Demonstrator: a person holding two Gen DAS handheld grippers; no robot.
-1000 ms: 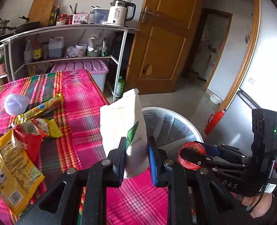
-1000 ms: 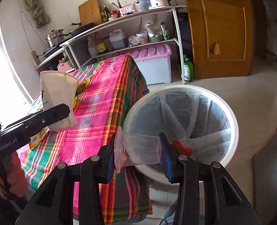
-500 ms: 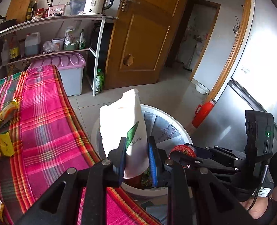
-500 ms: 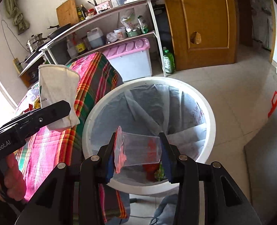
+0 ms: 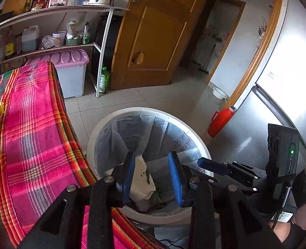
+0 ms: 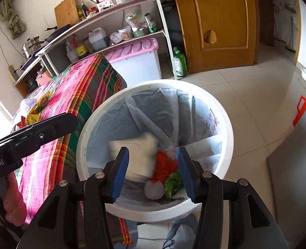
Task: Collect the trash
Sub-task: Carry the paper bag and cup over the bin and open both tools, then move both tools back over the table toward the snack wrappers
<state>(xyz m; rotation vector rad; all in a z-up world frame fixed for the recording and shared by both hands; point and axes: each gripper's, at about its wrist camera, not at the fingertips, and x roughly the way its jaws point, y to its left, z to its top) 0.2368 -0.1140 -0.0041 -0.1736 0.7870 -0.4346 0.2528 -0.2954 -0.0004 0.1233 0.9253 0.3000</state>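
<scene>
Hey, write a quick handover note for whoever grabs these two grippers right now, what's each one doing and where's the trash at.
Left gripper: jaws open, nothing held, over the trash bin.
Right gripper: jaws open, nothing held, also over the bin.
In the bin: white paper bag, blurred as if just dropped, a clear plastic cup, and red and green scraps.
Done: both gripped items released into the bin.
Left: snack wrappers remain on the plaid tablecloth; go back for those and bin them.

white bin [image 6: 225, 124], pink plaid tablecloth [image 5: 34, 137], blue-padded claws
</scene>
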